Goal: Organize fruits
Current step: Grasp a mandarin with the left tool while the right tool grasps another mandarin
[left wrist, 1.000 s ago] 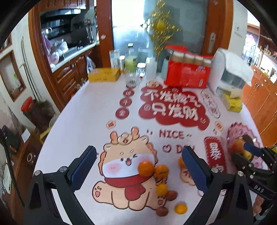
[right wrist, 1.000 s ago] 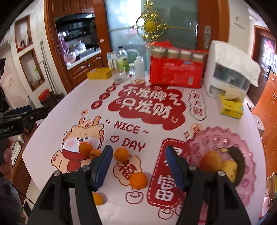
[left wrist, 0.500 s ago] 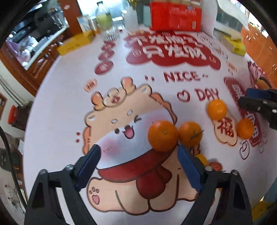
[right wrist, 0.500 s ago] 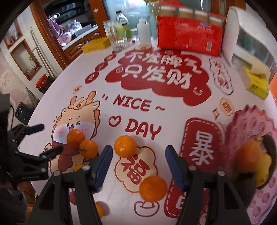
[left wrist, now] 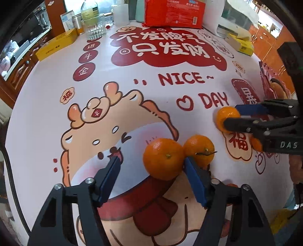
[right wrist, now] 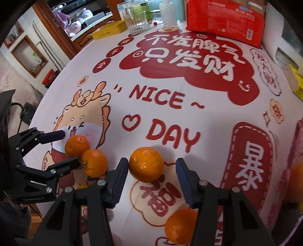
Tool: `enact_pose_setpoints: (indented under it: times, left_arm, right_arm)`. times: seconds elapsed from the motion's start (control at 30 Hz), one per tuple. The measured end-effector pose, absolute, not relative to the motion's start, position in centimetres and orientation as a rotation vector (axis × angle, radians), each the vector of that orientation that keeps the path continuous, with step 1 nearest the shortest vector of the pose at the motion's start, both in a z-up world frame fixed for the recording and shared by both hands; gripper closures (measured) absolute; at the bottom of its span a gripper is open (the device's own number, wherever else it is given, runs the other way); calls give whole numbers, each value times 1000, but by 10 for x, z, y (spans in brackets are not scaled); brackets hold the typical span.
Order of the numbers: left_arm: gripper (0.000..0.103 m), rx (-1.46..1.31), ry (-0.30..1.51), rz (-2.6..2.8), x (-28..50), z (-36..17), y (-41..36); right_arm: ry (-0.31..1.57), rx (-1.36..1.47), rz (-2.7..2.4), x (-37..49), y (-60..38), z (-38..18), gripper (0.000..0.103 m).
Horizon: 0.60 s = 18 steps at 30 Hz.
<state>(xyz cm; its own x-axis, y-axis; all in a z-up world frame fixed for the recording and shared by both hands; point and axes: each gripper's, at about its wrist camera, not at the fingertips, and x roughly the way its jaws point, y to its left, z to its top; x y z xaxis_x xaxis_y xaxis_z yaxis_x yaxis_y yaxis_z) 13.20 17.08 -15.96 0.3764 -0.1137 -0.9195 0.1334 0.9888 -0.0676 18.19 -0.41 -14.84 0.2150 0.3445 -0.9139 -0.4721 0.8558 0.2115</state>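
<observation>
Several oranges lie on the printed tablecloth. My left gripper [left wrist: 151,164] is open around one orange [left wrist: 163,158]; its right finger sits between that orange and a second orange [left wrist: 199,149] touching it. My right gripper [right wrist: 151,166] is open around another orange [right wrist: 146,164], also visible in the left wrist view [left wrist: 227,117]. A further orange [right wrist: 180,226] lies under the right gripper's right finger. The pink fruit plate [right wrist: 298,143] at the far right holds an orange [right wrist: 296,181].
At the back stand a red package [left wrist: 174,13], glass jars and bottles [left wrist: 93,28], a yellow box [left wrist: 56,45], a white appliance [left wrist: 238,17] and a small yellow box [left wrist: 242,45]. Small dark fruits lie partly hidden near the front edge.
Both grippers have moved down and forward onto the fruit. The left now straddles the left orange; the right now straddles the middle orange. No fruit has moved.
</observation>
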Motion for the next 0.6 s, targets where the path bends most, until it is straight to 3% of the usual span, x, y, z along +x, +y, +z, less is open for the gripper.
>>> enact_pose_setpoints:
  times: [0.2, 0.33, 0.6]
  left_arm:
    - [47, -39, 1162, -203, 138, -162, 172]
    - [58, -86, 1160, -234, 140, -163, 174]
    - [62, -113, 1145, -243, 136, -163, 174]
  right_arm:
    - [1245, -130, 604, 181, 2, -152, 54]
    - [1272, -110, 641, 179, 4, -156, 64]
    - [1268, -104, 627, 175, 2, -153, 65]
